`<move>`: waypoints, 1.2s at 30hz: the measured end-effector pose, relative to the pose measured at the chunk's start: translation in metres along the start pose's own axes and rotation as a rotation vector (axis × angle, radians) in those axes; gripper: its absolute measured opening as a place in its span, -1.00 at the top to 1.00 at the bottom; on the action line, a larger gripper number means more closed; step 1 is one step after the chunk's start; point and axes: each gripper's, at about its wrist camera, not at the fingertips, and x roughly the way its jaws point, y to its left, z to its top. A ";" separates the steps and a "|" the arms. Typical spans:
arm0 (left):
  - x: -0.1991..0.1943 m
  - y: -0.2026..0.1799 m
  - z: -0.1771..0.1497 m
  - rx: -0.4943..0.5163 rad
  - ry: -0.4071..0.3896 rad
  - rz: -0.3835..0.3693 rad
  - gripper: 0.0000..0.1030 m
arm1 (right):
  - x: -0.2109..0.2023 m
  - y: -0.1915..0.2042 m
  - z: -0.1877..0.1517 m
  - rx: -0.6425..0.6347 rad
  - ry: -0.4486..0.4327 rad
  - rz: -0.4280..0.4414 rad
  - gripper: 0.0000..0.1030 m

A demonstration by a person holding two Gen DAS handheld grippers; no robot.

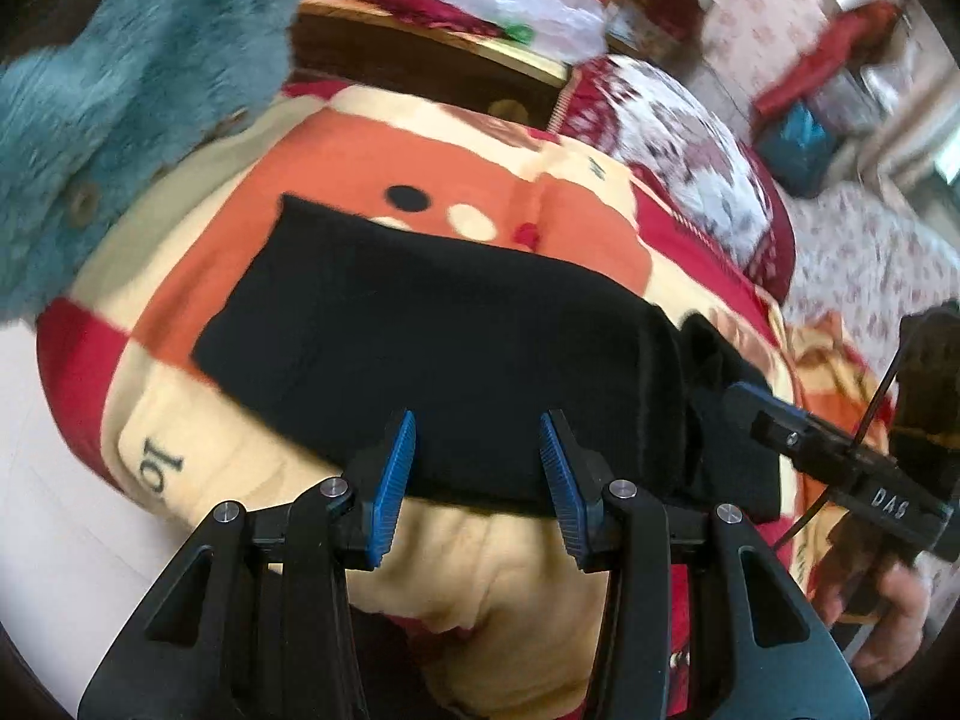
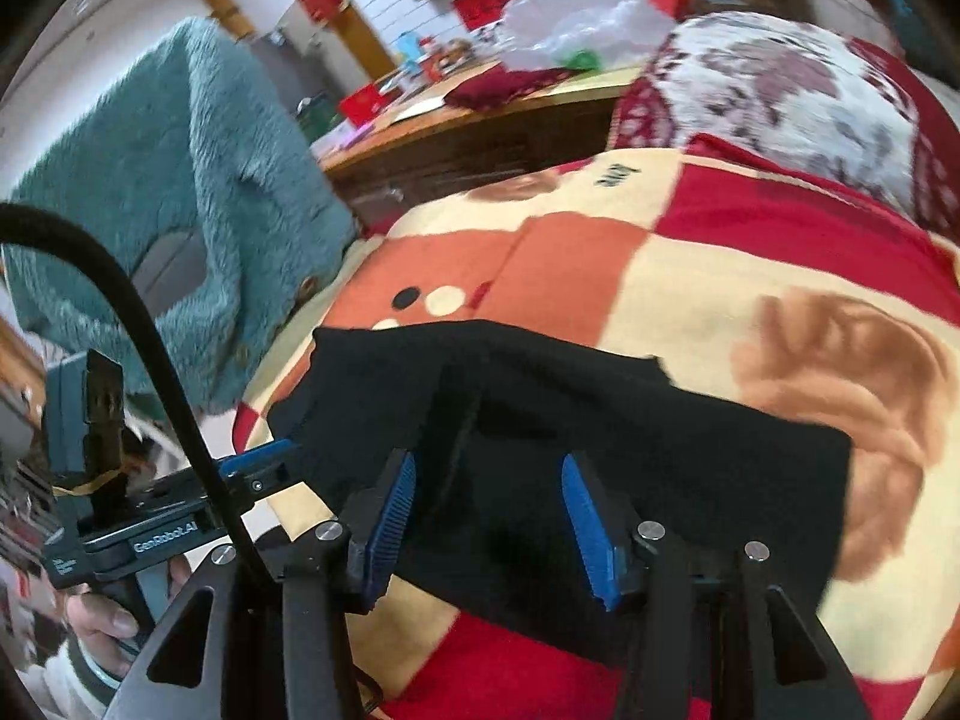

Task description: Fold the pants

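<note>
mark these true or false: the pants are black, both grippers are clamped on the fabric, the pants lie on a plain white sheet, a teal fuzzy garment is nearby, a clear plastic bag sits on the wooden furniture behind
1. The pants are black. True.
2. Both grippers are clamped on the fabric. False: the left gripper and the right gripper both show open jaws, gripping nothing.
3. The pants lie on a plain white sheet. False: they lie on a patterned blanket in orange, cream and red.
4. A teal fuzzy garment is nearby. True.
5. A clear plastic bag sits on the wooden furniture behind. True.
</note>
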 end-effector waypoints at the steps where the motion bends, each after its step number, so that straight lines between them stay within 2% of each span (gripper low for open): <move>1: -0.001 0.005 0.000 -0.028 -0.001 -0.009 0.17 | 0.005 0.004 0.003 -0.016 0.008 0.004 0.04; 6: -0.008 0.037 -0.007 -0.162 -0.021 -0.014 0.17 | 0.030 0.027 0.020 -0.093 0.046 0.019 0.03; 10: -0.008 0.057 -0.012 -0.250 -0.026 -0.008 0.08 | 0.052 0.048 0.034 -0.164 0.072 0.032 -0.03; 15: -0.005 0.069 -0.016 -0.306 -0.020 0.006 0.07 | 0.078 0.067 0.047 -0.219 0.112 0.057 -0.06; 20: 0.002 0.074 -0.017 -0.337 -0.002 0.001 0.07 | 0.095 0.081 0.053 -0.248 0.136 0.070 -0.06; 36: 0.011 0.076 -0.009 -0.340 -0.015 -0.012 0.06 | 0.135 0.109 0.072 -0.328 0.190 0.084 -0.07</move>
